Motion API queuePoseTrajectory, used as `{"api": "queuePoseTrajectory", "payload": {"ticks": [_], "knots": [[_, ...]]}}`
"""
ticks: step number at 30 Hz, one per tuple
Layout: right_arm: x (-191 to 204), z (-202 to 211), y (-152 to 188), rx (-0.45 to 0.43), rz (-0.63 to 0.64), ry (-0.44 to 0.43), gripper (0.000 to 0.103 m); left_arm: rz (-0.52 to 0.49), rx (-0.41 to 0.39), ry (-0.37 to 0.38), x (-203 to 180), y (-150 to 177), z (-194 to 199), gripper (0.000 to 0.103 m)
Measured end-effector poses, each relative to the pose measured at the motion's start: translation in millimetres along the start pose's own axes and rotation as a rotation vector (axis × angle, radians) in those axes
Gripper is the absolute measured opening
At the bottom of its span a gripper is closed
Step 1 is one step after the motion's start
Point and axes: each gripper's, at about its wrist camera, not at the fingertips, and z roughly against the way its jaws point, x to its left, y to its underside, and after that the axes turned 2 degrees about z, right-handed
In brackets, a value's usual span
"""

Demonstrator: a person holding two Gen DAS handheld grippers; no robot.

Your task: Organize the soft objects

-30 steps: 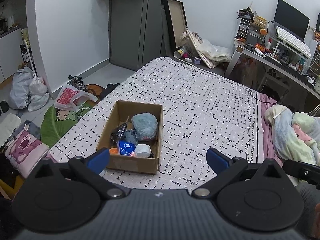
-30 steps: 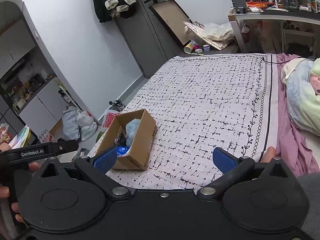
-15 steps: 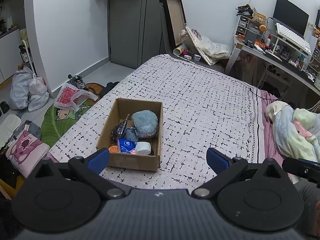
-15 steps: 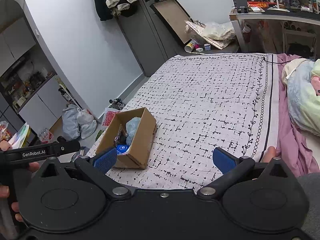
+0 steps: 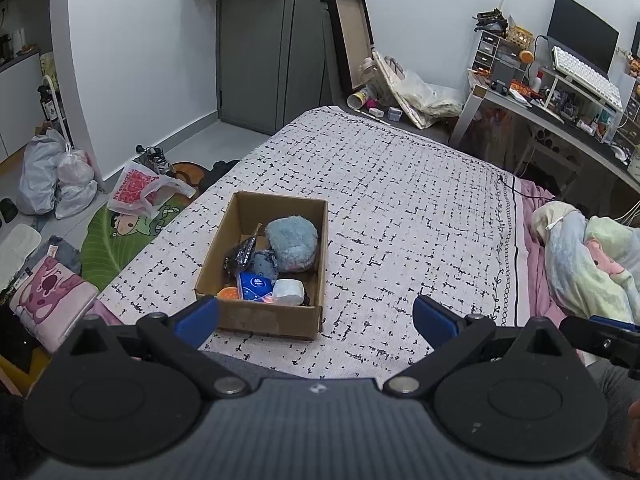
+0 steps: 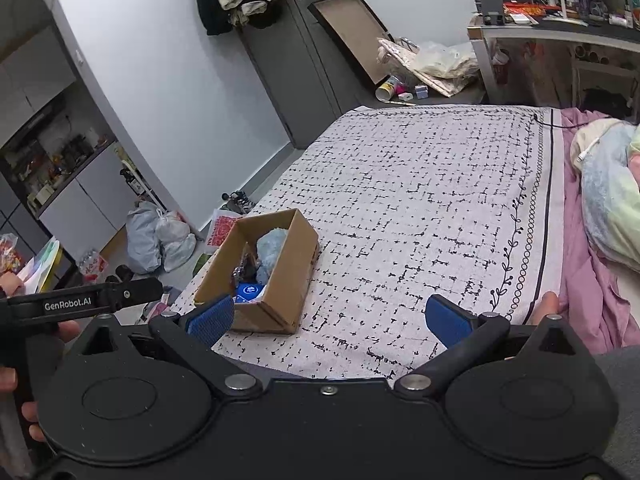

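Both claws, left [image 5: 316,314] and right [image 6: 328,314], are wide apart and hold nothing, near the box [image 5: 260,316] on the bed [image 5: 400,208].

In the right wrist view, white lettering reading "GenRobot.AI" stands on the black handle of the left claw [image 6: 68,305], which juts in from the left edge. A red-and-white plastic bag [image 5: 138,190] on the floor beside the bed carries red print, too small to read. The blue packet [image 5: 255,285] in the cardboard box [image 5: 264,318] bears a round white logo whose wording cannot be made out.
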Motion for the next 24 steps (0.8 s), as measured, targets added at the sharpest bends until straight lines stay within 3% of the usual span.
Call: {"api": "queuePoseTrajectory", "payload": {"ticks": [24], "knots": [[1.1,-7.1,6.3,0.013,0.0,0.006,0.103,-0.022,-0.012,0.004,-4.0,6.2,-0.2,0.102]]}}
